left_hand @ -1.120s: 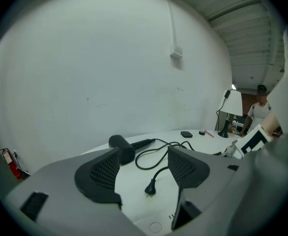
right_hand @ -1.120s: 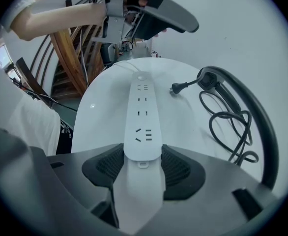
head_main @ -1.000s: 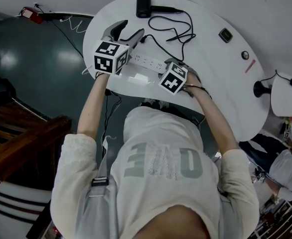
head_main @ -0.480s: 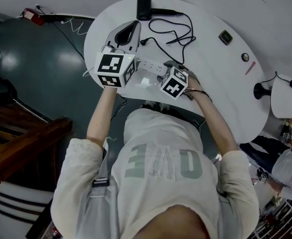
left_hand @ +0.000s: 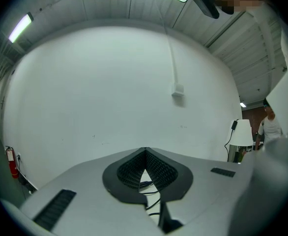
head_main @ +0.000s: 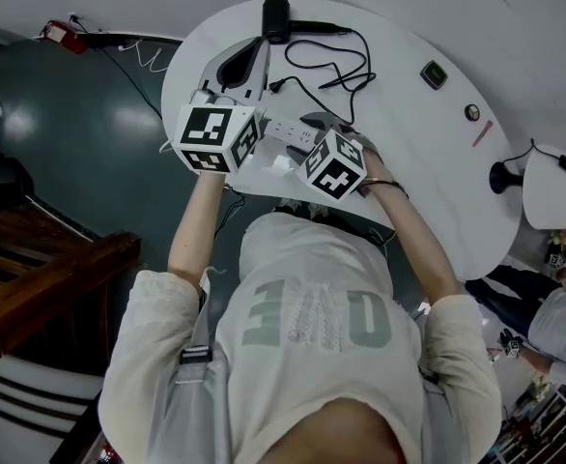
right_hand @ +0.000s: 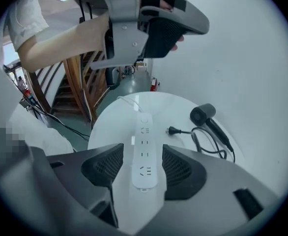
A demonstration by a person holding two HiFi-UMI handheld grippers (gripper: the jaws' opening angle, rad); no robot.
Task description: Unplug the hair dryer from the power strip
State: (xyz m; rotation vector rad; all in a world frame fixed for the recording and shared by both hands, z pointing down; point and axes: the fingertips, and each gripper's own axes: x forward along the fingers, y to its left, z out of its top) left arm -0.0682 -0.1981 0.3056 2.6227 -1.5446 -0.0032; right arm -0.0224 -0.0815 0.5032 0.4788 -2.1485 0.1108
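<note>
1. My left tool [left_hand: 145, 154] has snapped shut on nothing and lifted; the plug [right_hand: 172, 130] lies loose on the desk [head_main: 409, 153], beside the power strip [right_hand: 144, 136].
2. My right tool [right_hand: 143, 167] gapes wide above the power strip, holding nothing; the hair dryer [right_hand: 203, 115] rests by the far edge; unplugging looks done.

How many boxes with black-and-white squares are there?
2. One cube sits on the left claw; the other sits on the right claw, beside it at the table's near edge. None seem hidden.
</note>
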